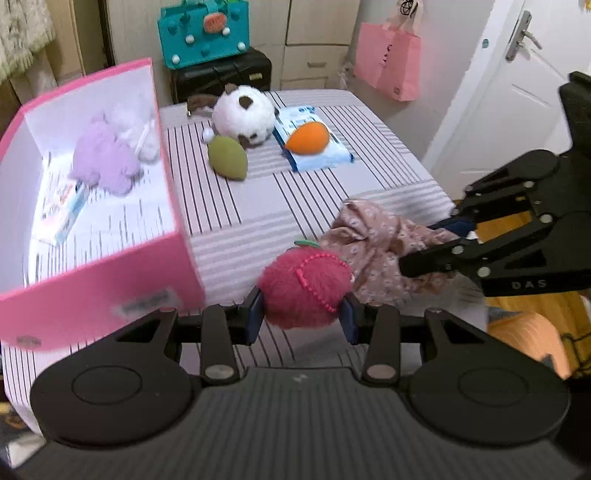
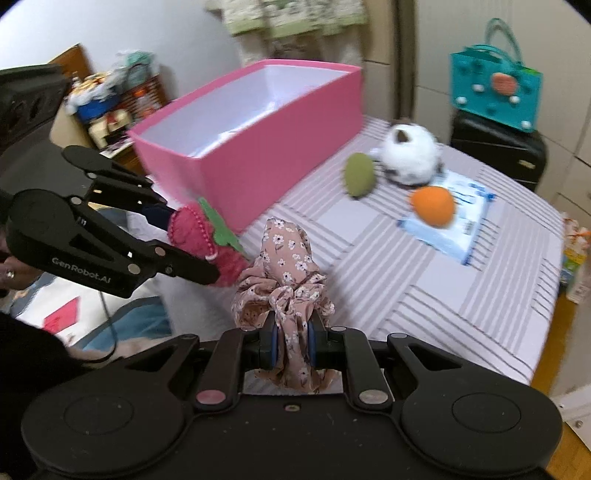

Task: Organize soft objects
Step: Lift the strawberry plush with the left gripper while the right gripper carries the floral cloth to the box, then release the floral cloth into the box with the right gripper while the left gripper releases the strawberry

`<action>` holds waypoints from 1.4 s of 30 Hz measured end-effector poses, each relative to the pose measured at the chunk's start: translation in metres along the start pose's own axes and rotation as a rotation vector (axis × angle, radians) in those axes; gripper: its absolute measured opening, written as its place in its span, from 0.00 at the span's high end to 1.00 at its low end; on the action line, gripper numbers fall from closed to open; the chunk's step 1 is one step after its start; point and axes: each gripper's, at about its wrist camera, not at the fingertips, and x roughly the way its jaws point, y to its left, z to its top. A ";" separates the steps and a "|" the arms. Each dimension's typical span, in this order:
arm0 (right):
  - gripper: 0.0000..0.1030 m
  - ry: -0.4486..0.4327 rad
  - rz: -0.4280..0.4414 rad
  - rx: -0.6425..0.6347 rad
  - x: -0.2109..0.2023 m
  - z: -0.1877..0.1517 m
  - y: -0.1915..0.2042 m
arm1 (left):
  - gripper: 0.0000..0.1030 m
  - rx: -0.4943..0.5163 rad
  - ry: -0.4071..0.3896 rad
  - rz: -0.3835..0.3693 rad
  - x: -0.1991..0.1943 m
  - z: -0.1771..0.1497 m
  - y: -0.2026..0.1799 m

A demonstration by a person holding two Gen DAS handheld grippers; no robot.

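Note:
My left gripper (image 1: pixel 301 317) is shut on a fluffy red plush fruit (image 1: pixel 304 286) with a green leaf, held above the striped table's near edge; it also shows in the right wrist view (image 2: pixel 207 240). My right gripper (image 2: pixel 291 345) is shut on a pink floral cloth (image 2: pixel 284 273), just right of the plush; the cloth also shows in the left wrist view (image 1: pixel 373 240). The pink box (image 1: pixel 96 273) stands at the left with a purple plush (image 1: pixel 103 158) and a white plush inside.
On the striped table (image 1: pixel 258 206) lie a green soft egg (image 1: pixel 227 157), a white-and-brown plush ball (image 1: pixel 243 114), and an orange soft egg (image 1: pixel 307 138) on a blue wipes pack (image 1: pixel 314 147). A teal bag (image 1: pixel 203 33) on a black case stands behind.

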 end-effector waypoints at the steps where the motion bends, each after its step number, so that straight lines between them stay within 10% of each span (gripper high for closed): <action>1: 0.82 0.004 0.015 -0.006 -0.001 0.003 0.004 | 0.61 -0.010 0.012 -0.016 -0.006 -0.002 0.002; 23: 0.82 -0.100 0.099 -0.198 -0.005 0.118 0.072 | 0.61 -0.059 -0.172 0.079 -0.096 0.017 0.086; 42: 0.82 -0.127 -0.154 -0.272 0.113 0.248 0.031 | 0.60 -0.201 -0.026 0.072 -0.003 0.076 0.184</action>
